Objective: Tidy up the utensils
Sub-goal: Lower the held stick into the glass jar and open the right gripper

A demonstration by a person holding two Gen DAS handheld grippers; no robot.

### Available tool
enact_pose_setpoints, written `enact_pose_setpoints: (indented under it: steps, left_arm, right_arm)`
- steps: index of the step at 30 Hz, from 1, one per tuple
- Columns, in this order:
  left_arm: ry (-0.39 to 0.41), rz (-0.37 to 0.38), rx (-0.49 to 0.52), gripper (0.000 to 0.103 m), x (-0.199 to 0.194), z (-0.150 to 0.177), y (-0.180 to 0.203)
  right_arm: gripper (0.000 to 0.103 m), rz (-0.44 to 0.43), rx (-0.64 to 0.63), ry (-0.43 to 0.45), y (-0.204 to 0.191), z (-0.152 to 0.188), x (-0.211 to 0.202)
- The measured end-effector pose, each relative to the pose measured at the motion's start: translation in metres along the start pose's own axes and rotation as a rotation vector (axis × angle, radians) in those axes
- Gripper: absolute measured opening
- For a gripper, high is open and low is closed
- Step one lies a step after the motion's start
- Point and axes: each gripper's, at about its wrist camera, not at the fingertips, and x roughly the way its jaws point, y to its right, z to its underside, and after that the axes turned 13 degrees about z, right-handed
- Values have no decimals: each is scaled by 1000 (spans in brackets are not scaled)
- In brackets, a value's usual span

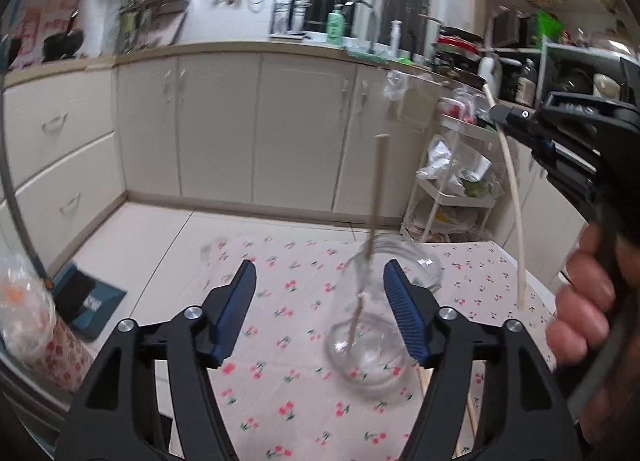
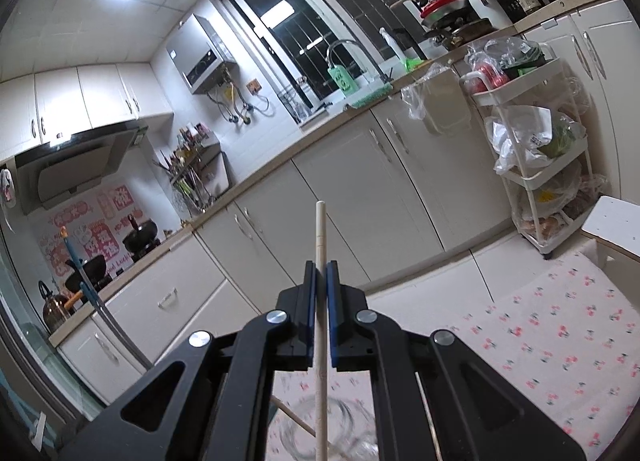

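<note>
In the left wrist view my left gripper is open above the cherry-print tablecloth. A clear glass jar stands blurred just inside its right finger, and the pads do not press on it. A wooden chopstick leans up out of the jar. At the right, my right gripper is shut on a second pale chopstick, which hangs down toward the table. In the right wrist view the right gripper clamps that chopstick upright, with the jar blurred below it.
More chopsticks lie on the cloth under the left gripper's right finger. A person's hand holds the right gripper's handle. A white trolley with bags stands beyond the table. A plastic bag sits at the left edge.
</note>
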Motion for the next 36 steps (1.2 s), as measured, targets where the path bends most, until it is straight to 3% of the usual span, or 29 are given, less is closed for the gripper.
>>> enact_pose_setpoints:
  steps: [7, 22, 36]
  left_arm:
    - [-3, -4, -137, 66, 0, 4, -36]
    - [10, 42, -206, 67, 1, 1, -46]
    - [19, 37, -215, 67, -1, 0, -46]
  right_arm:
    - [6, 2, 8, 44, -12, 3, 24]
    - [6, 50, -80, 99, -35, 20, 46]
    - [7, 56, -180, 57, -37, 53, 29]
